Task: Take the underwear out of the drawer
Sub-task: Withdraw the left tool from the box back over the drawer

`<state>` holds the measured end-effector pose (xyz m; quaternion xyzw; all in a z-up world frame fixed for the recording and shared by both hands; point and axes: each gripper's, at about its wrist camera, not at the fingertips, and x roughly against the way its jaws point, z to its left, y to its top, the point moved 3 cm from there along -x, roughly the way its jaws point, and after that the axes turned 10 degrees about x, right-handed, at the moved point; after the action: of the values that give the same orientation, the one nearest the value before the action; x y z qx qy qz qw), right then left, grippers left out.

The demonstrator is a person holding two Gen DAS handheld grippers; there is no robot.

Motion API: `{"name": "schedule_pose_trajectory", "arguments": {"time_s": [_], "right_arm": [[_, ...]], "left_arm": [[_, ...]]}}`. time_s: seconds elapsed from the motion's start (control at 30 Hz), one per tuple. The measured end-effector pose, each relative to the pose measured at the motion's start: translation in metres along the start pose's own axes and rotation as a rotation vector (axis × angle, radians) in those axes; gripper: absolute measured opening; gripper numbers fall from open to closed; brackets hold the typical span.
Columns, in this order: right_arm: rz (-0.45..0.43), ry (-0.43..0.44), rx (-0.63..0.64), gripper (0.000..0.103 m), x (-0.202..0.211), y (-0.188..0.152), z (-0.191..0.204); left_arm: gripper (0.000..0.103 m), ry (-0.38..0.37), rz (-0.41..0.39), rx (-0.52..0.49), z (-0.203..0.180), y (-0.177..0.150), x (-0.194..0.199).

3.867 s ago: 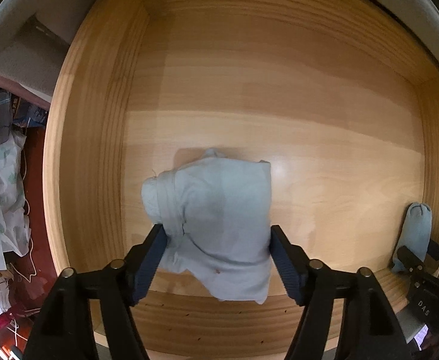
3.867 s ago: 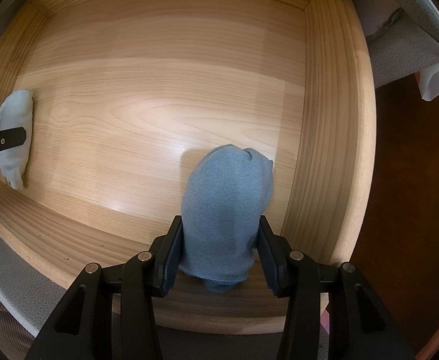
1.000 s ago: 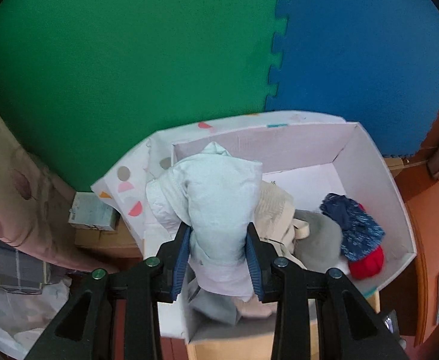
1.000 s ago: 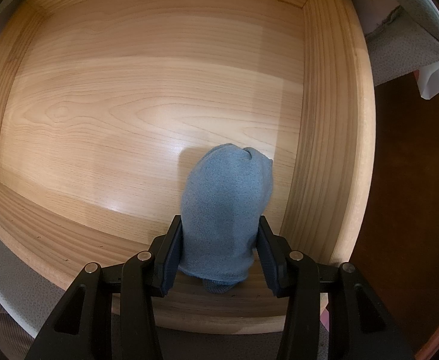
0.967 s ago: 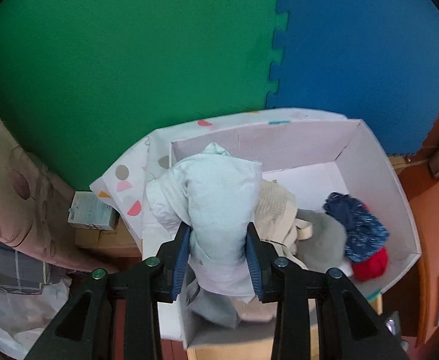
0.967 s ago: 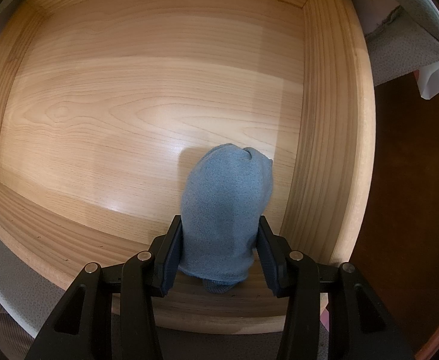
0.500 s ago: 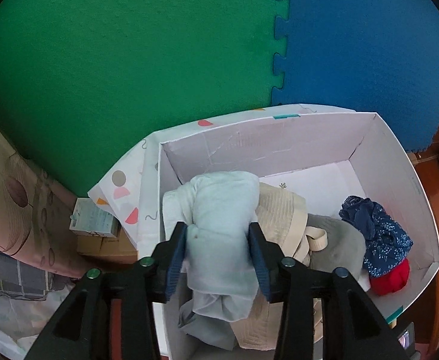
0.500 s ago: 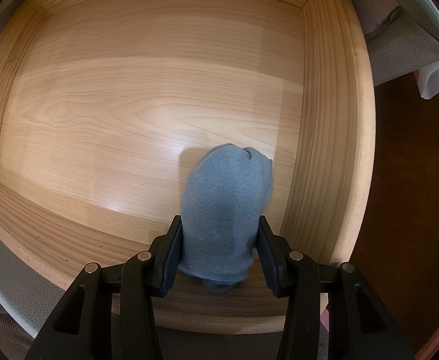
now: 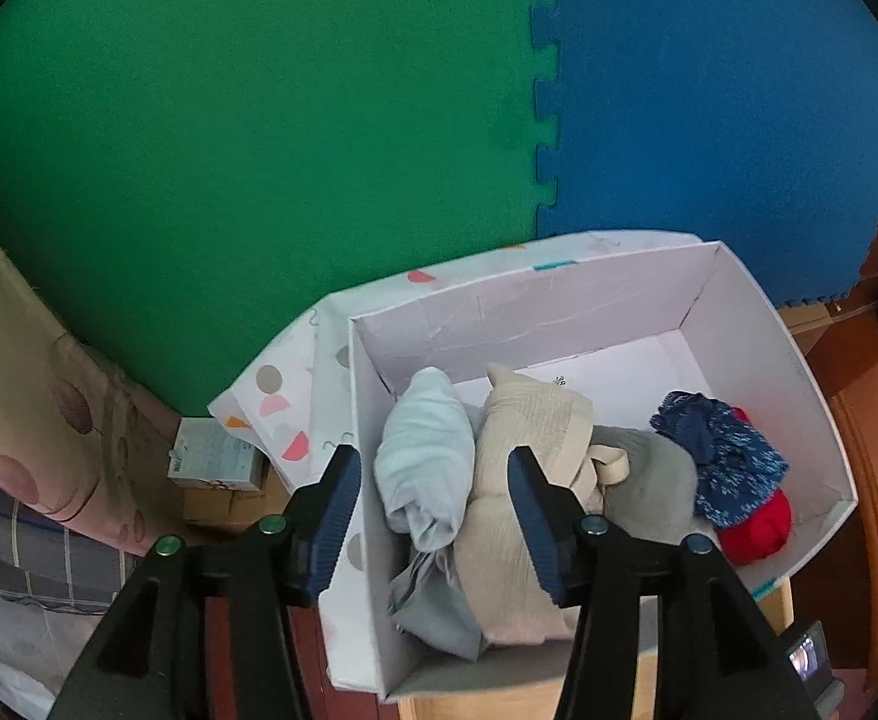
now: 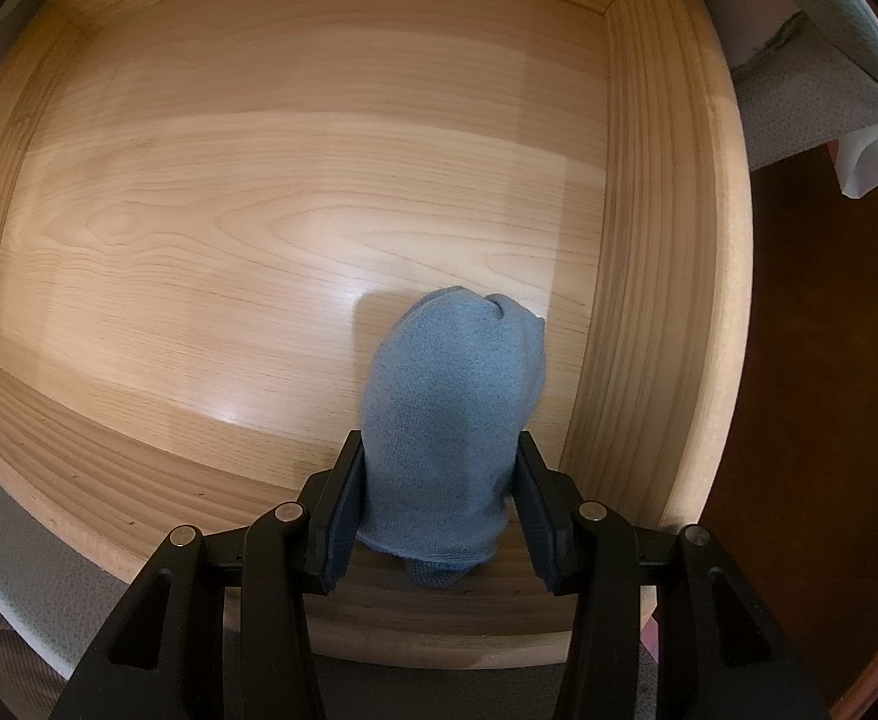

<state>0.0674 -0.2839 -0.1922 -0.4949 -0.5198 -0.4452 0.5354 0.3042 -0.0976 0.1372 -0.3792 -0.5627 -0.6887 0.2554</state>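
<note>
Underwear, a blue knitted piece (image 10: 448, 420), is being pinched between the pads of the right gripper (image 10: 439, 507), which is being pointed down into the wooden drawer (image 10: 667, 240); the piece is being held near the drawer's right wall, above the bare wooden bottom. The jaws of the left gripper (image 9: 432, 519) are being opened, and the pale blue underwear (image 9: 426, 456) lying in line between them is not being pressed by either pad. That pale piece is being rested inside a white cardboard box (image 9: 529, 312), against a cream cloth (image 9: 529, 438), with a grey garment (image 9: 649, 480), a dark blue knit (image 9: 721, 456) and a red item (image 9: 757, 525) further right. Green (image 9: 258, 120) and blue (image 9: 709, 90) foam mats are being seen beyond the box.
</note>
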Motion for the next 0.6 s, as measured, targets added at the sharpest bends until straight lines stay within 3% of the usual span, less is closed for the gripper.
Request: {"name": "schedule_pose_trajectory", "arguments": {"time_s": [0.23,0.6], "right_arm": [[0.006,-0.003,-0.003,0.045,0.001,0.005,0.004],[0.042,0.000,0.000,0.044,0.000,0.013,0.009]], "left_arm": [[0.052,-0.050,-0.048,0.044,0.016,-0.026,0.046],[0.052,-0.023,-0.070,0.132,0.039,-0.134,0.083]]}}
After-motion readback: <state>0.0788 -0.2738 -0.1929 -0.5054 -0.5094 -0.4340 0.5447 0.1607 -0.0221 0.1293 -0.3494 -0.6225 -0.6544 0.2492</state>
